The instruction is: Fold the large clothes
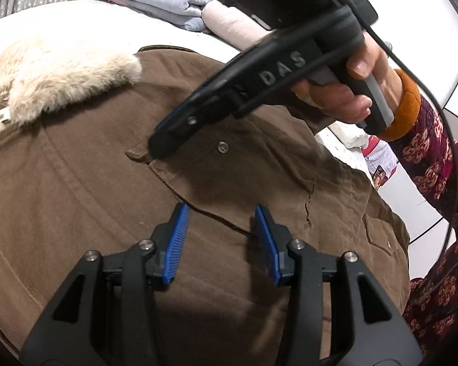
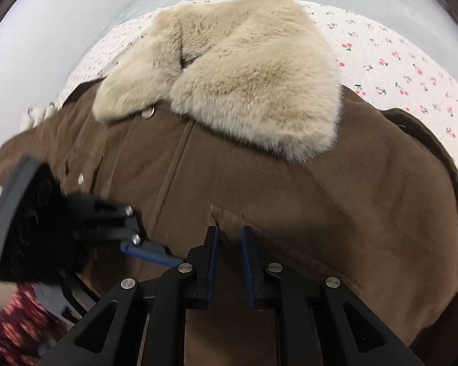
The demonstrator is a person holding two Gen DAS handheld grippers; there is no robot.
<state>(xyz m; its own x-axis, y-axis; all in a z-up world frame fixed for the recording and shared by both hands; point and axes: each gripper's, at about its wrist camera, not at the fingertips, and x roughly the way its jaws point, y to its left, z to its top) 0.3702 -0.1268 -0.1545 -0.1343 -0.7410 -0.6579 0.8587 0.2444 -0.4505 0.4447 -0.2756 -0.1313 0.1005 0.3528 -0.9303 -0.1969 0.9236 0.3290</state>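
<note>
A large brown coat (image 1: 85,183) with a cream fur collar (image 1: 55,76) lies spread on a bed; it also shows in the right wrist view (image 2: 336,189), with its collar (image 2: 244,70) at the top. My left gripper (image 1: 221,216) is open, its blue pads just above the coat's flap edge, holding nothing. My right gripper (image 1: 155,148) comes in from the right and its tips touch the corner of the coat's flap (image 1: 139,154). In its own view the right gripper (image 2: 230,235) has its jaws a narrow gap apart at the flap edge.
A pile of folded clothes (image 1: 155,3) sits at the far side of the bed. The bedsheet (image 2: 412,70) has a small cherry print. The person's patterned sleeve (image 1: 436,164) is at the right. The left gripper shows at the left in the right wrist view (image 2: 131,241).
</note>
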